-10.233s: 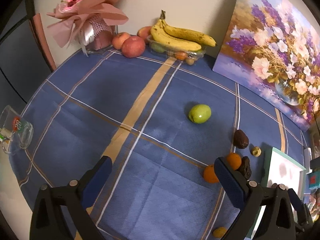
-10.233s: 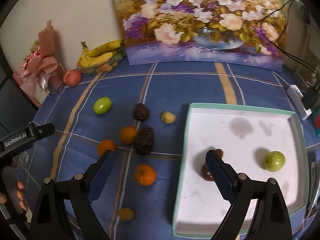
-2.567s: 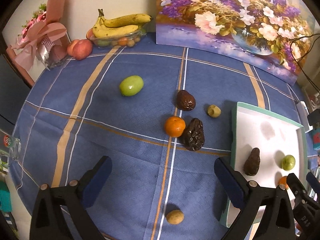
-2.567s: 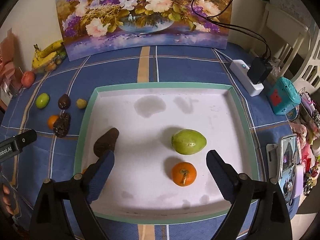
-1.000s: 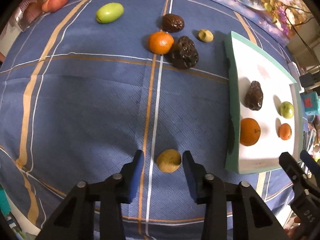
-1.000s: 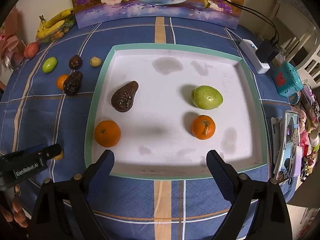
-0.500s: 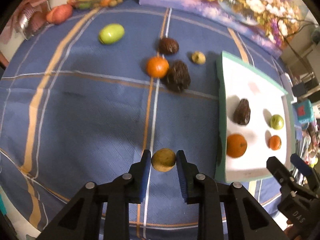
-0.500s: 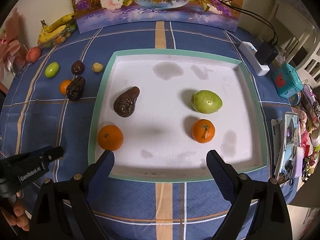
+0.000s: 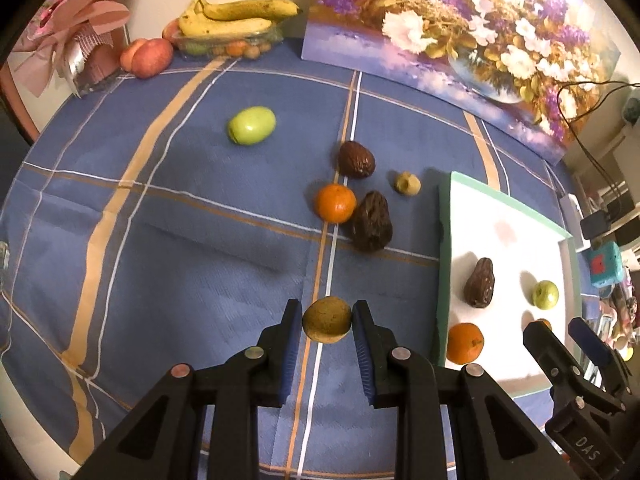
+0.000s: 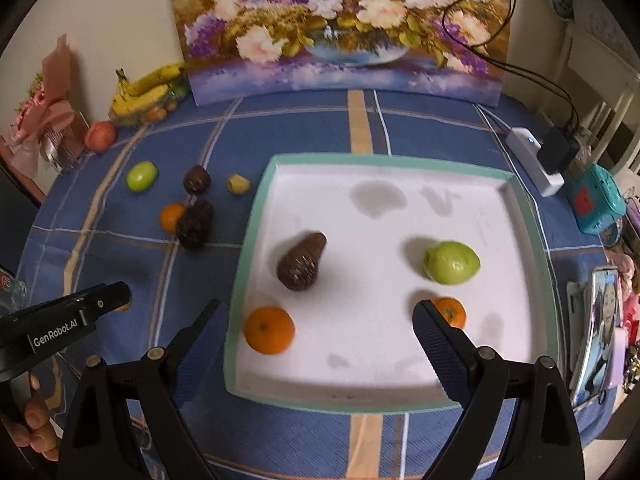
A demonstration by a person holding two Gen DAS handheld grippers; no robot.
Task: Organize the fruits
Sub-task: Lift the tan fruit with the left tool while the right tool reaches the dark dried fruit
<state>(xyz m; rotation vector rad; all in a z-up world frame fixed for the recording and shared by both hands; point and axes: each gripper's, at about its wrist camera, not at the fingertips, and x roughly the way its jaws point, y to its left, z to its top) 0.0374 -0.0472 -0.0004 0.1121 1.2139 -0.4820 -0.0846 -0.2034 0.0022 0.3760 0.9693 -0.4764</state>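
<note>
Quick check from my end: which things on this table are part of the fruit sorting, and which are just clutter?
Part of the job:
- brown fruit gripped in the left gripper
- white tray with fruit already in it
- loose orange, green fruit and dark fruits on the cloth

Just lying about:
- flower painting
- bananas
- pink bouquet
- charger

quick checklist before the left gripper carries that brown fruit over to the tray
1. Grip: left gripper fingers closed on both sides of the small brown fruit - ok.
2. Fruit off the tablecloth - cannot tell.
3. Free spot in the tray: white floor bare toward the far side - ok.
4. Right gripper open and empty, but hanging over the tray's near edge - not ok.
5. Fruits already in the tray lie apart, none at the rim - ok.
</note>
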